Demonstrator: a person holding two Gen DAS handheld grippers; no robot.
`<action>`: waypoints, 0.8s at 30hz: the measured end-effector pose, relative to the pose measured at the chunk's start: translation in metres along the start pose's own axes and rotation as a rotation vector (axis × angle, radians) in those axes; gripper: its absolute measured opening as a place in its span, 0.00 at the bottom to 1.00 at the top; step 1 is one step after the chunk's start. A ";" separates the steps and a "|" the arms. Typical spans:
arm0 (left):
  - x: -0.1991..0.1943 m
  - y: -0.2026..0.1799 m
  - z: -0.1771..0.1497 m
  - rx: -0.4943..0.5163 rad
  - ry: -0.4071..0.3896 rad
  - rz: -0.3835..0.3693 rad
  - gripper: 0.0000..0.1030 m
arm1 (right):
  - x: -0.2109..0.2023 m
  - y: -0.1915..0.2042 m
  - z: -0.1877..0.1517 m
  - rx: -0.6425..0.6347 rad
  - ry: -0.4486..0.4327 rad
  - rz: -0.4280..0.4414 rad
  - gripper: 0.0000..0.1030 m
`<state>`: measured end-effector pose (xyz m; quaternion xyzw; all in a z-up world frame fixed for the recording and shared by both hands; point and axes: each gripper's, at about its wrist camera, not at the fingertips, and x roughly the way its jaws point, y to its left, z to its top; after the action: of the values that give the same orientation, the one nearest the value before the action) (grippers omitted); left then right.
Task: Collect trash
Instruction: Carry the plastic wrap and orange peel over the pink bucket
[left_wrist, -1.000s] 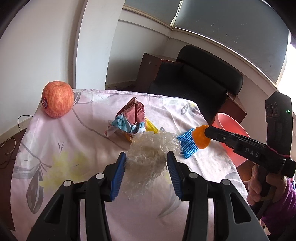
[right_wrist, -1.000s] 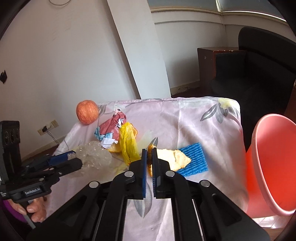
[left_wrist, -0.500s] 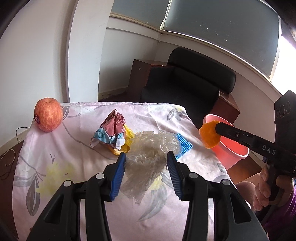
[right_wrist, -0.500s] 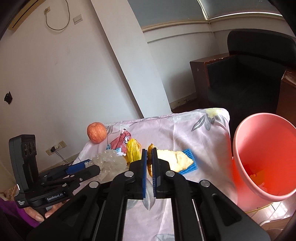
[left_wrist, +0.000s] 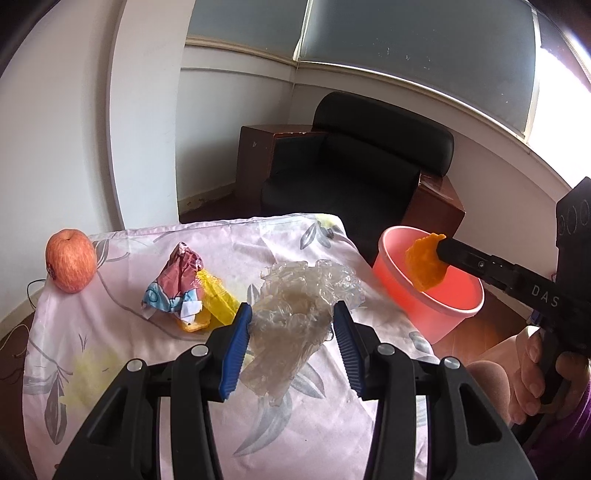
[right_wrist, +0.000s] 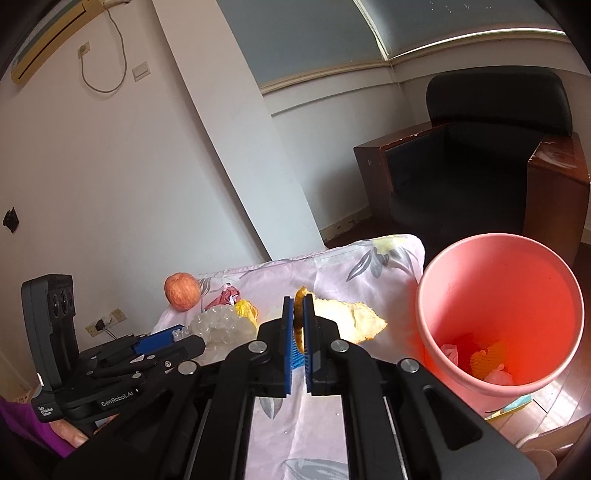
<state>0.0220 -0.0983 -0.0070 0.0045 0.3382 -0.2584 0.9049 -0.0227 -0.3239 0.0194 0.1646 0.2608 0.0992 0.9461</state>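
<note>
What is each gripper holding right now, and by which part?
Left gripper clamps the crumpled clear plastic across its middle. Right gripper pinches the orange peel by one edge, with the rest hanging free.

peel (left_wrist: 424, 264) now over bin (left_wrist: 428, 295)

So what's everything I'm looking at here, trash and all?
apple: one, red, far left corner of table
wrapper: one, red and blue, crumpled, mid table
yellow bag: one, beside wrapper
clear plastic: one wad, between left tool's pads
peel: one, orange, pinched in right tool, over bin
bin: one, pink, right of table, some trash inside
tablecloth: one, pale floral
armchair: one, black, behind
left tool: black, blue pads
right tool: black, blue pads
</note>
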 end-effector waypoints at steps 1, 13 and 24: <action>0.001 -0.004 0.002 0.008 0.000 -0.002 0.44 | -0.002 -0.003 0.001 0.005 -0.007 -0.003 0.05; 0.022 -0.050 0.015 0.091 0.024 -0.026 0.44 | -0.023 -0.059 0.007 0.090 -0.080 -0.069 0.05; 0.046 -0.091 0.028 0.171 0.038 -0.053 0.44 | -0.024 -0.104 0.003 0.170 -0.102 -0.103 0.05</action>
<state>0.0256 -0.2036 0.0020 0.0777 0.3318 -0.3100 0.8875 -0.0306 -0.4273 -0.0044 0.2356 0.2281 0.0193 0.9445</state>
